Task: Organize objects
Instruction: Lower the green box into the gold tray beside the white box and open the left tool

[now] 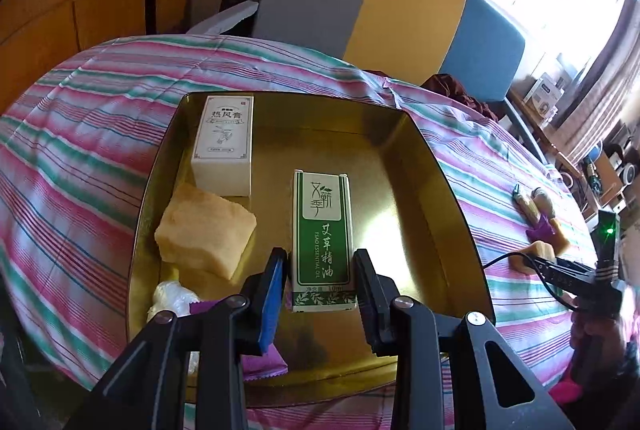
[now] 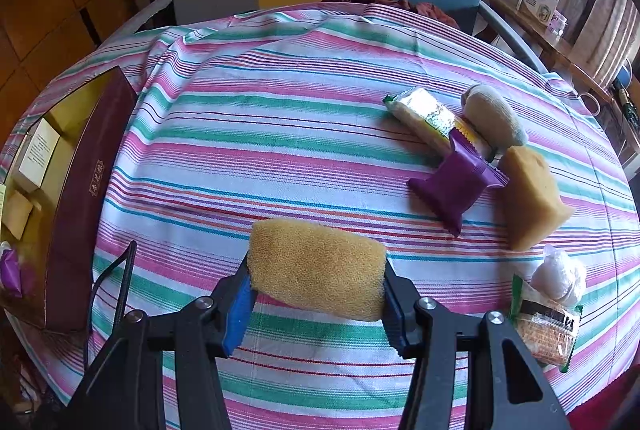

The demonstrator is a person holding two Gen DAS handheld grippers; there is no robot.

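The left tongs [image 1: 320, 284] stand open on either side of a green-and-white cardboard essential-oil box [image 1: 323, 242] that lies flat inside the gold-lined rectangular tin tray [image 1: 420, 165]; a gap shows between each finger and the box. In the tray's far left corner stands a white printed carton [image 1: 224, 145], and just nearer along its left side lies a pale yellow sponge block [image 1: 205, 230]. The tray rests on the tabletop's pink, green and white striped cloth [image 2: 280, 117]. The right tongs [image 2: 316, 294] are closed on a yellow oblong sponge [image 2: 318, 268], held to the right of the tray, beside a purple foil snack packet [image 2: 452, 185] and another yellow sponge [image 2: 530, 197].
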